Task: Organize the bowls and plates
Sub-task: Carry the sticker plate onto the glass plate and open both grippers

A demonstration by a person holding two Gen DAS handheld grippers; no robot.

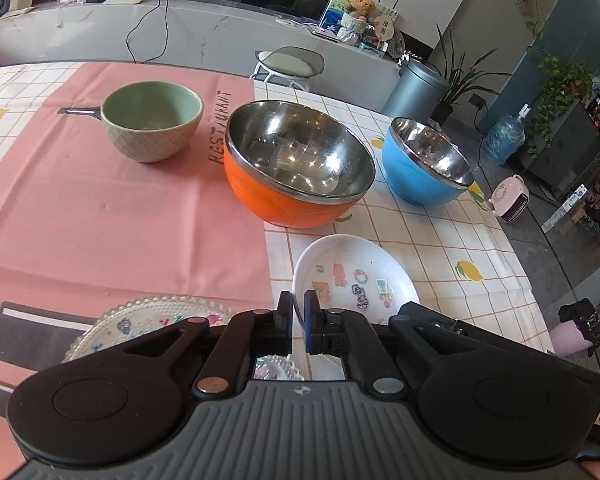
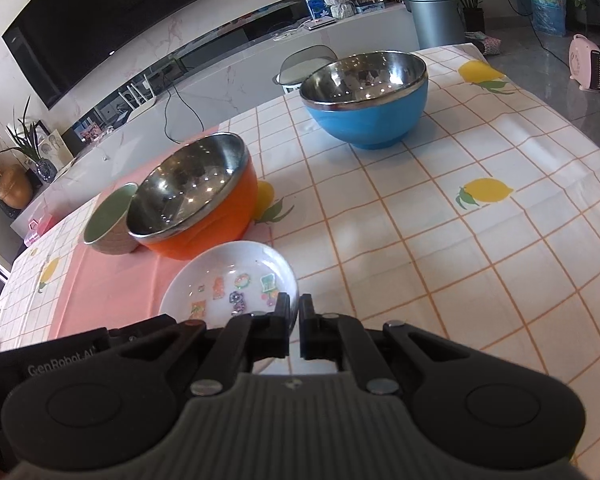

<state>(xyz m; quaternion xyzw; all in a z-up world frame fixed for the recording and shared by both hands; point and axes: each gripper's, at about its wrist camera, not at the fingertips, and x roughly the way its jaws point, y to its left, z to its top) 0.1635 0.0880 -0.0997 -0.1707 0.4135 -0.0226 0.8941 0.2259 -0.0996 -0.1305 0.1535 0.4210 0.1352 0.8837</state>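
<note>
Left gripper (image 1: 298,300) pinching near rim of white sticker plate (image 1: 352,276); right gripper (image 2: 294,306) clamped on same plate's edge. Glass beaded plate (image 1: 148,320) just left. Beyond: orange bowl (image 1: 296,168), green bowl (image 1: 152,120) on pink cloth (image 1: 100,208), blue bowl (image 1: 424,164) farthest right.

We see an orange bowl (image 1: 300,168) and a blue bowl (image 1: 426,164), both lined with shiny, mirror-like metal. The green bowl (image 1: 152,120) looks like glazed ceramic with a textured outside. The white dish (image 1: 354,276) is glossy; the clear plate (image 1: 148,320) has a beaded rim.
</note>
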